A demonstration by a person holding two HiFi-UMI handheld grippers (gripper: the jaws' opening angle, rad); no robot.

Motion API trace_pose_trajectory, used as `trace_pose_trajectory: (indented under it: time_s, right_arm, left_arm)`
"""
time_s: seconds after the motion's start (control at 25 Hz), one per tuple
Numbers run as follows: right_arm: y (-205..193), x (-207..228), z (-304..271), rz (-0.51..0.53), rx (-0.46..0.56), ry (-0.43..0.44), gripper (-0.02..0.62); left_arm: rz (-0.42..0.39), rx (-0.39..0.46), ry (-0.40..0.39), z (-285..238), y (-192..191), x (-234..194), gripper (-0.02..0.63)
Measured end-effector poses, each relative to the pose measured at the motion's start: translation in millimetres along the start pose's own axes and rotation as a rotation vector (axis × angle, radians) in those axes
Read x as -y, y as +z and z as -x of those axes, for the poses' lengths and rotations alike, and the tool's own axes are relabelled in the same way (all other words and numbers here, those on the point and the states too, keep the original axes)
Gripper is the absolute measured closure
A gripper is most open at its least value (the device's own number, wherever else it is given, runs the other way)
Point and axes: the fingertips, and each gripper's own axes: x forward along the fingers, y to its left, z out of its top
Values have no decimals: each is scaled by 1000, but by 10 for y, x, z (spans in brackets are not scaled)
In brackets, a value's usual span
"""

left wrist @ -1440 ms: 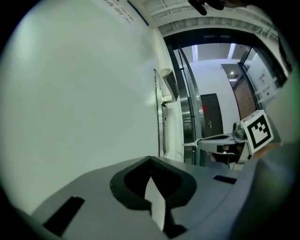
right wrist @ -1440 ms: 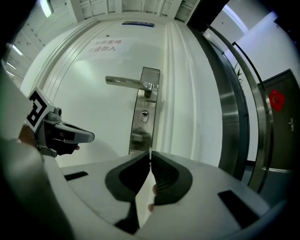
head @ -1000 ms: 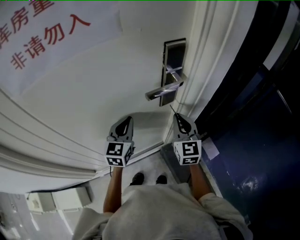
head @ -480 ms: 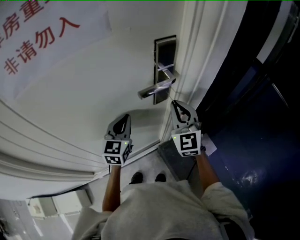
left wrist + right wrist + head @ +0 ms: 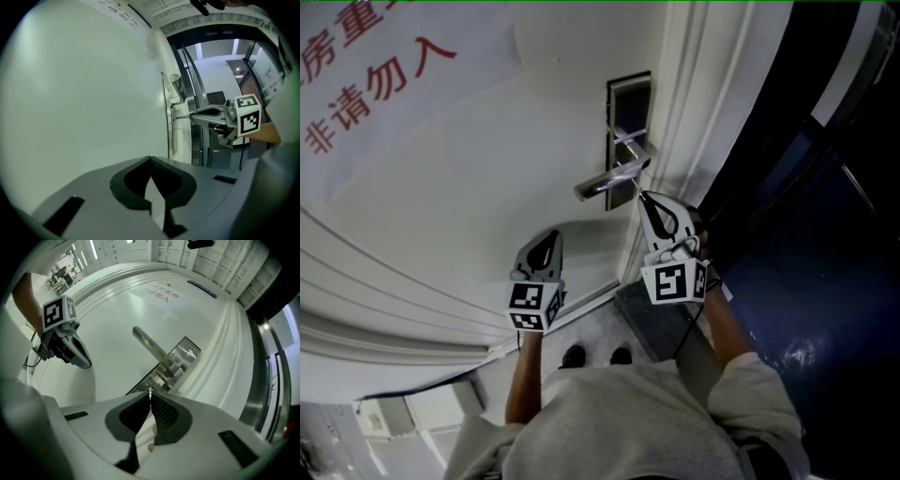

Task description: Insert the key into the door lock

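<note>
The metal lock plate (image 5: pixel 629 122) sits on the white door (image 5: pixel 487 169), with its lever handle (image 5: pixel 609 178) sticking out to the left. My right gripper (image 5: pixel 645 200) is shut on a thin key (image 5: pixel 150 391), and its tip is just below the plate's lower end. In the right gripper view the key points at the lock plate (image 5: pixel 180 357) under the handle (image 5: pixel 152 347). My left gripper (image 5: pixel 553 236) is shut and holds nothing, lower left of the handle and close to the door. The left gripper view shows the right gripper (image 5: pixel 193 114) level at the door's edge.
A paper sign with red characters (image 5: pixel 375 66) is stuck on the door's upper left. The white door frame (image 5: pixel 694 112) runs beside the lock, with a dark glass panel (image 5: pixel 825 234) to its right. A grey mat (image 5: pixel 652 319) and the person's shoes (image 5: pixel 595 356) are below.
My right gripper has risen toward the lock plate and rolled about its own axis. The left gripper has stayed where it was.
</note>
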Motion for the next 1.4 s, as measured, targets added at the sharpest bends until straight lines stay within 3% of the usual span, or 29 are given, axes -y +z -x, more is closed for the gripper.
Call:
trace_pose_trajectory:
  time_s: [0.28,0.52,1.08,1.4]
  right_arm:
    - [-14,-57,-17,260,-4,8,565]
    - [-29,-92,-23,417,0,16,565]
    - [-133,-118,-101,624,1,30,565]
    - [-112,-123,-144,656,18,51,566]
  left_arm:
    - [10,-2,-2,-19,-31,20,589]
    - [12,-8,-4,-20,-54,38,589]
    - [22,-14,-4,-17,-94,37,589]
    - [23,-18,-6,-30,-95,49,589]
